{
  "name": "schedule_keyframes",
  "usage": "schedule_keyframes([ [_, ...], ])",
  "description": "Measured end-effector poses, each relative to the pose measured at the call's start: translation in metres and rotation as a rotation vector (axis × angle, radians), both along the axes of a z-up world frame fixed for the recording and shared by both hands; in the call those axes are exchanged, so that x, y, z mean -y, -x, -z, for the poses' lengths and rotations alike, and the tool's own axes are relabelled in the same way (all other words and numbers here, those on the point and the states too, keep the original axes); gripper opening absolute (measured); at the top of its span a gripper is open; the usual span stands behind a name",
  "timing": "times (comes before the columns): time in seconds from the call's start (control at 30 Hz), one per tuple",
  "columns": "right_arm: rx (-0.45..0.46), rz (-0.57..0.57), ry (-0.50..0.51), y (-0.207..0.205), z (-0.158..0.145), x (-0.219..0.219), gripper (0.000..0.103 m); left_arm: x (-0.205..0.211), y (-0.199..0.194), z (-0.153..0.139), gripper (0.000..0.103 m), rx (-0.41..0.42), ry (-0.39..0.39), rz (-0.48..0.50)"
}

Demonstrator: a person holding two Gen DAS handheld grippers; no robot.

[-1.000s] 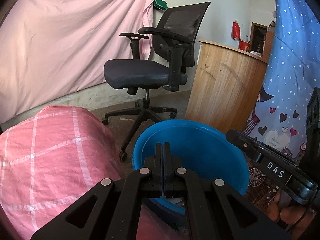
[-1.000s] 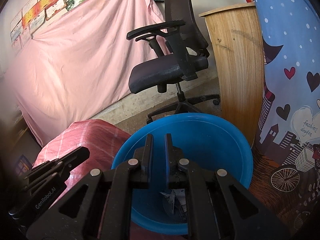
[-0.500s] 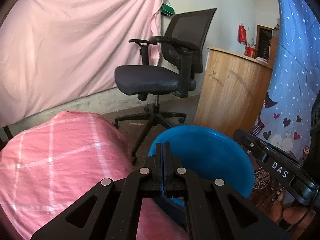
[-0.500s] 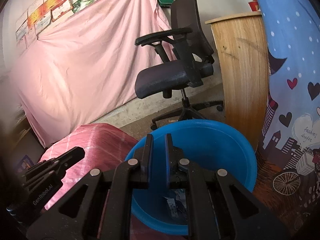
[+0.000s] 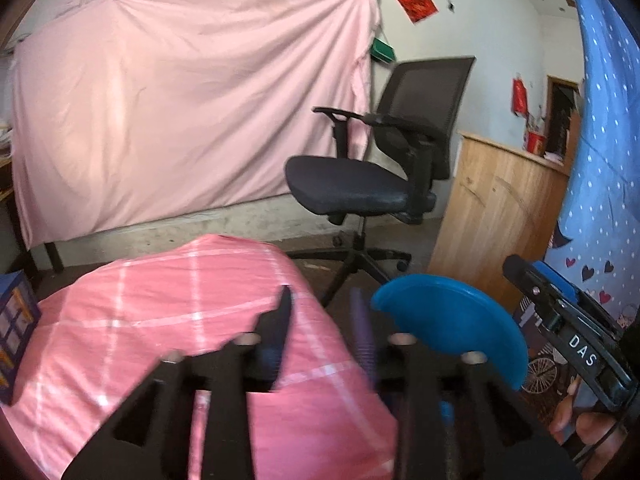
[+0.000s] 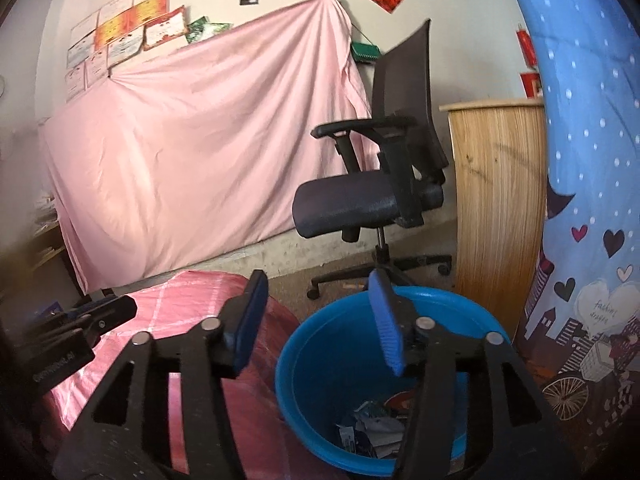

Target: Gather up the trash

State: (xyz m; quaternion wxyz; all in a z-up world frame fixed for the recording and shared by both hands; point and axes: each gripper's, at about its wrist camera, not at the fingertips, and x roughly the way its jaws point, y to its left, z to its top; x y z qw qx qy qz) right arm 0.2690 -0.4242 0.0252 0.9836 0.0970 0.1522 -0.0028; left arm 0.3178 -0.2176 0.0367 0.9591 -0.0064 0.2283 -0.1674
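Blue plastic forms the bin (image 6: 320, 364) that stands on the floor beside a pink checked bundle (image 6: 192, 312), and crumpled paper trash (image 6: 372, 428) lies at its bottom. The right gripper (image 6: 316, 320) hangs above the bin's near rim, its jaws having just been opening; they now stand wide apart with nothing between them, one blue pad (image 6: 386, 332) over the bin and the other over the bundle. The left gripper (image 5: 320, 328) is blurred, but its jaws have also just been opening and are parted with nothing between them; it sits over the bundle (image 5: 160, 312), with the bin (image 5: 452, 324) showing only as a blue arc to its right. In the left wrist view the right gripper's body crosses the right edge, with fingers (image 5: 588, 428) of the person's hand below it. Behind stand a black office chair (image 6: 372, 196), a wooden counter (image 6: 500, 208), a pink sheet (image 6: 200, 152) hung on the wall, and a blue cloth (image 6: 592, 160) with dots and hearts on the right.
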Motion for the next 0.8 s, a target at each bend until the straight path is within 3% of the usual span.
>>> schedule_keyframes([
  [0.13, 0.053, 0.013, 0.006, 0.011, -0.005, -0.011, 0.097, -0.023, 0.013, -0.004, 0.044, 0.026, 0.021, -0.045],
  [0.2, 0.086, 0.015, 0.006, 0.016, -0.008, -0.015, 0.103, -0.035, 0.022, -0.005, 0.057, 0.037, 0.024, -0.072],
  [0.37, 0.149, 0.003, 0.015, 0.033, -0.012, -0.033, 0.103, -0.066, 0.044, -0.007, 0.080, 0.088, 0.045, -0.126],
  [0.57, 0.181, -0.001, 0.011, 0.060, -0.012, -0.051, 0.103, -0.097, 0.076, -0.006, 0.091, 0.110, 0.063, -0.161],
  [0.8, 0.182, 0.008, 0.010, 0.096, -0.009, -0.064, 0.103, -0.121, 0.113, -0.002, 0.092, 0.123, 0.061, -0.195],
])
